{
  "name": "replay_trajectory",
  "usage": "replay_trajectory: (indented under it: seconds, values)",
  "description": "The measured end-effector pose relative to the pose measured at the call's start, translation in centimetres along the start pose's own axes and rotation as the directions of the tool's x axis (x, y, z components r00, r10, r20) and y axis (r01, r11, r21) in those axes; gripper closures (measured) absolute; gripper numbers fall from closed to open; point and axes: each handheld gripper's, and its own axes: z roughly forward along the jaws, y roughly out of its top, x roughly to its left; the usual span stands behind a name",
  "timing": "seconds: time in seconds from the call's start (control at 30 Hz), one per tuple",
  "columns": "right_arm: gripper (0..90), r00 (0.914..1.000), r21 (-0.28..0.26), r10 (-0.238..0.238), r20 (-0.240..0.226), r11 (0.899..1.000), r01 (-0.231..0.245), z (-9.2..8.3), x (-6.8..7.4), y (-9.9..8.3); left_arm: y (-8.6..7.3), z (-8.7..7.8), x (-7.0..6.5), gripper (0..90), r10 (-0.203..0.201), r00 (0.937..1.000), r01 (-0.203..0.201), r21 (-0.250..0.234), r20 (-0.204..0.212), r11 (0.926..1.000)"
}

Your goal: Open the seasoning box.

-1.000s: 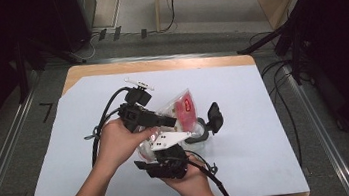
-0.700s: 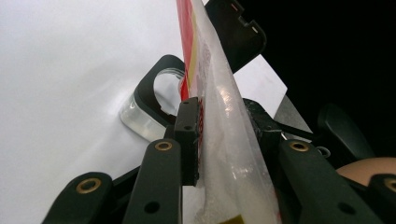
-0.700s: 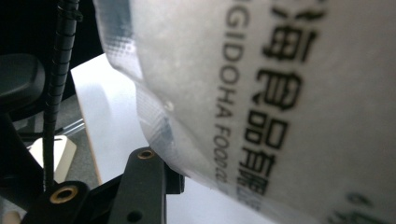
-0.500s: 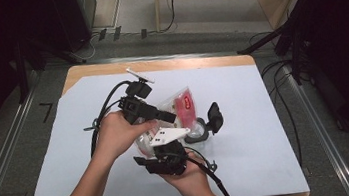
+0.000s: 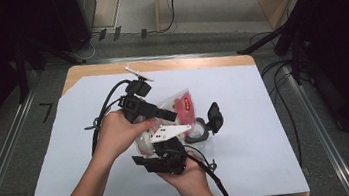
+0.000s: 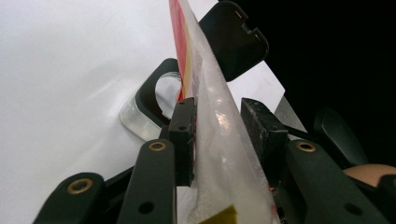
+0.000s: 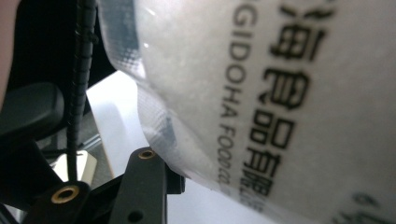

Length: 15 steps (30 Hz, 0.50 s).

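A clear food pouch (image 5: 180,108) with a red label is being held up just above the lidded glass container (image 5: 198,131), between both tools; the left gripper (image 6: 218,135) is being seen with the pouch between its jaws, which have just been opening, the right pad standing slightly off the film; the right gripper (image 5: 154,146) is being pressed close beneath the pouch, grip not discernible. The container's black lid (image 5: 214,117) is already standing open; judged: pouch not yet emptied into it.
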Motion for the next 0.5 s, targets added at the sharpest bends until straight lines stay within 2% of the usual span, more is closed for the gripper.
replay_trajectory:
  seconds: [0.2,0.3,0.47,0.5]
  values:
    - [63.7,0.9999,-0.006,0.008,-0.010,1.000,-0.008,-0.24,-0.09,0.04,0.10,0.06,-0.76,65.0,0.012,0.9986,-0.011,0.018,-0.052,0.9998]
    - [63.8,0.9999,-0.009,0.001,-0.012,1.000,-0.001,-0.32,-0.08,-0.01,0.09,0.07,-0.76,65.2,0.013,0.9985,-0.012,0.024,-0.054,0.9996]
    - [63.8,0.9999,0.000,-0.012,-0.004,1.000,0.012,-0.30,-0.08,-0.19,-0.20,0.15,-0.64,63.3,0.022,0.9994,-0.021,0.014,-0.028,0.9997]
    - [63.9,0.9999,0.000,-0.017,-0.001,1.000,0.017,-0.31,-0.08,-0.23,-0.25,0.13,-0.62,62.2,0.043,0.9987,-0.042,0.020,-0.029,0.9989]
